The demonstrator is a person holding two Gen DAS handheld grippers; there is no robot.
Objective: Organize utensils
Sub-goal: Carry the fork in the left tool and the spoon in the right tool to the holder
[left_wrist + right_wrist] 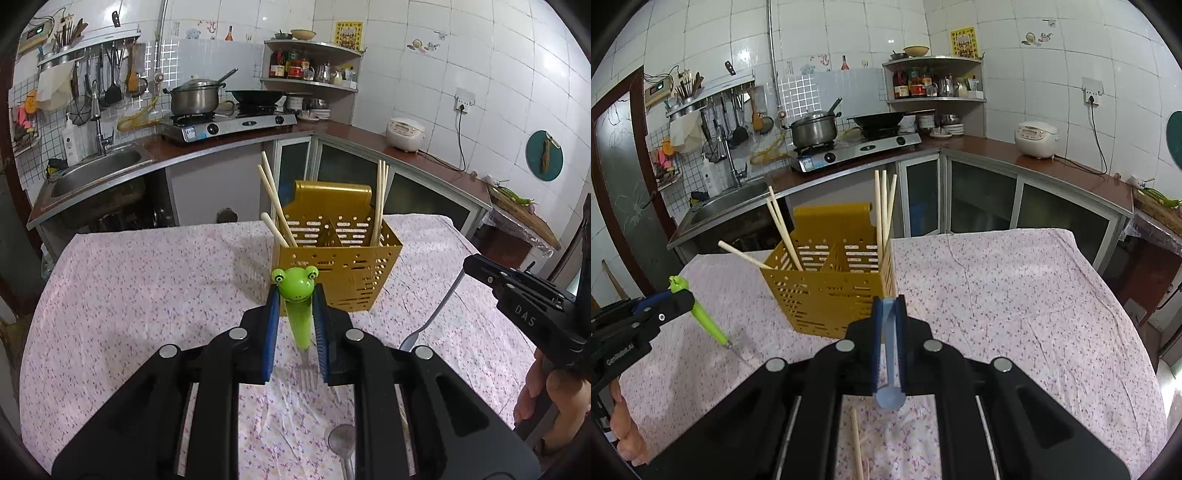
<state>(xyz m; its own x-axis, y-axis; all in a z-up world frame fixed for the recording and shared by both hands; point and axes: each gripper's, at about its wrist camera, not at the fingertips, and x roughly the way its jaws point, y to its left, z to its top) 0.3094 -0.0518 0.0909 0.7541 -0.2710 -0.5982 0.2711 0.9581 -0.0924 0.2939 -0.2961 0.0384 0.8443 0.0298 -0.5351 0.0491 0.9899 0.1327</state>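
My right gripper (pixel 889 306) clamped on a pale blue handle (pixel 888 354), yellow caddy (pixel 827 295) with 6 chopsticks (pixel 882 210) ahead, my left gripper (pixel 674 301) gripping a green fork (pixel 707 321)

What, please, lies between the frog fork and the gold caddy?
Nothing: in the right wrist view only bare floral cloth separates the frog fork in the left gripper from the gold caddy.

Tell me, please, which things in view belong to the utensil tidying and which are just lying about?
In the job:
- frog-handled fork, held in the left gripper
- metal utensil, held in the right gripper
- yellow utensil caddy with chopsticks
- loose chopstick and spoon on the cloth

Lying about:
- steel pot
- wok
- rice cooker
- sink
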